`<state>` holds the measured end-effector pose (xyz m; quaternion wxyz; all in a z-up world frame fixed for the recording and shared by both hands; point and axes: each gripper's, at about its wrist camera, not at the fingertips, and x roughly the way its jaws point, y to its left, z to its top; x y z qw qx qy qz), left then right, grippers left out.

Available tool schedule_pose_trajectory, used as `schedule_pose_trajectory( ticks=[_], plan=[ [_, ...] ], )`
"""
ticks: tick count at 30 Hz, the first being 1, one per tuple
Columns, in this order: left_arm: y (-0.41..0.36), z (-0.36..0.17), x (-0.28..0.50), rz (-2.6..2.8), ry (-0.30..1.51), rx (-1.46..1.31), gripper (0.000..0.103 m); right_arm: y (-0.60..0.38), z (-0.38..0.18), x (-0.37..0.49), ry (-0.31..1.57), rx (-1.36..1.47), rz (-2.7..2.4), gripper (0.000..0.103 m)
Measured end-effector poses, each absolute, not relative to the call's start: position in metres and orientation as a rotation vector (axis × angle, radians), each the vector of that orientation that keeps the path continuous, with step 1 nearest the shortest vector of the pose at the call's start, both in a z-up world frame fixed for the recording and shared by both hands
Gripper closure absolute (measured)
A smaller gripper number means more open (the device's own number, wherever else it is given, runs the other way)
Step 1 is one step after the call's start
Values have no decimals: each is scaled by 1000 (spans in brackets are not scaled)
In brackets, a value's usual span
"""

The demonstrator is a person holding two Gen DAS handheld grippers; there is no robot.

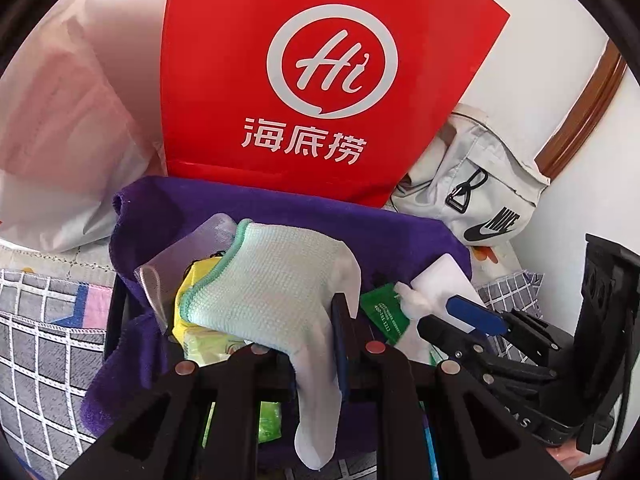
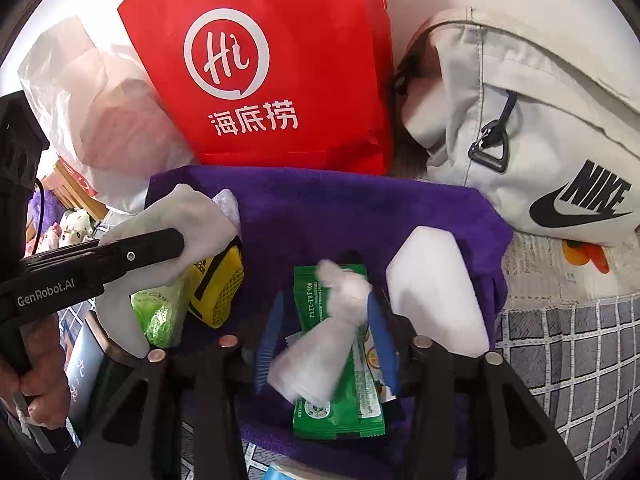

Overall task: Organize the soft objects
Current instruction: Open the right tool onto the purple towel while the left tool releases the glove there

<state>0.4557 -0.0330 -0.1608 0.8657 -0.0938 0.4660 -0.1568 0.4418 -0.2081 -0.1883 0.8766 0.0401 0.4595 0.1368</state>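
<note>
While the left gripper (image 1: 304, 344) clenched a pale mint, ribbed knit sock (image 1: 276, 292) between its nearly closed jaws, the sock draped over the near rim of a storage bin lined with a deep purple fleecy towel (image 1: 280, 208); its white toe hung down past the fingers, and its green-edged cuff lay toward the bin's middle. Beneath the sock sat a yellow mesh pouch with black trim (image 2: 218, 284) and a crinkled lime-green plastic packet (image 2: 160, 312); a translucent lavender plastic sleeve (image 1: 188, 248) leaned against the towel behind them.

In the right wrist view, the right gripper (image 2: 324, 340) stood with its blue-padded jaws parted, having just been opening; a crumpled white tissue wad (image 2: 324, 340) lay between the pads, resting on a flat green foil snack packet (image 2: 340, 392) on the purple towel; whether the pads touched the wad could not be told for certain, though gaps showed on the left side. Just right of it lay a white rectangular foam block (image 2: 436, 292), tilted against the towel's side.

Behind the bin stood a red paper shopping bag with a white circular logo (image 2: 260, 68); to its left slumped a translucent white plastic bag (image 2: 80, 92), and to its right a cream fabric bag with a black swoosh logo (image 2: 520, 128). A grey checked bedcover with white grid lines (image 2: 568, 352) spread underneath. A hand (image 2: 40, 364) gripped the left tool's handle at the lower left of the right wrist view.
</note>
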Motion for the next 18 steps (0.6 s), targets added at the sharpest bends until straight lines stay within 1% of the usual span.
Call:
schedule_pose_trajectory(
  ticks=[2, 3, 6, 8, 10, 14, 15, 16, 18],
  plan=[
    [-34, -162, 456, -331, 977, -200, 89, -209, -186, 441, 952, 85, 286, 51],
    [-35, -162, 456, -330, 972, -204, 89, -210, -185, 440, 947, 87, 289, 50],
    [-37, -161, 455, -341, 965, -207, 84, -213, -180, 438, 936, 86, 286, 50],
    [-39, -161, 455, -337, 964, -202, 84, -216, -177, 438, 930, 93, 283, 50],
    [-42, -162, 456, -328, 969, -194, 77, -219, -175, 438, 926, 101, 278, 50],
    [-42, -163, 458, -313, 977, -182, 70, -223, -172, 437, 925, 107, 279, 50],
    [-40, -163, 459, -309, 977, -189, 62, -223, -171, 436, 921, 105, 279, 50],
    [-38, -163, 459, -302, 976, -197, 51, -224, -170, 435, 919, 104, 278, 50],
    [-34, -161, 460, -285, 969, -197, 43, -225, -168, 434, 915, 103, 276, 49]
  ],
)
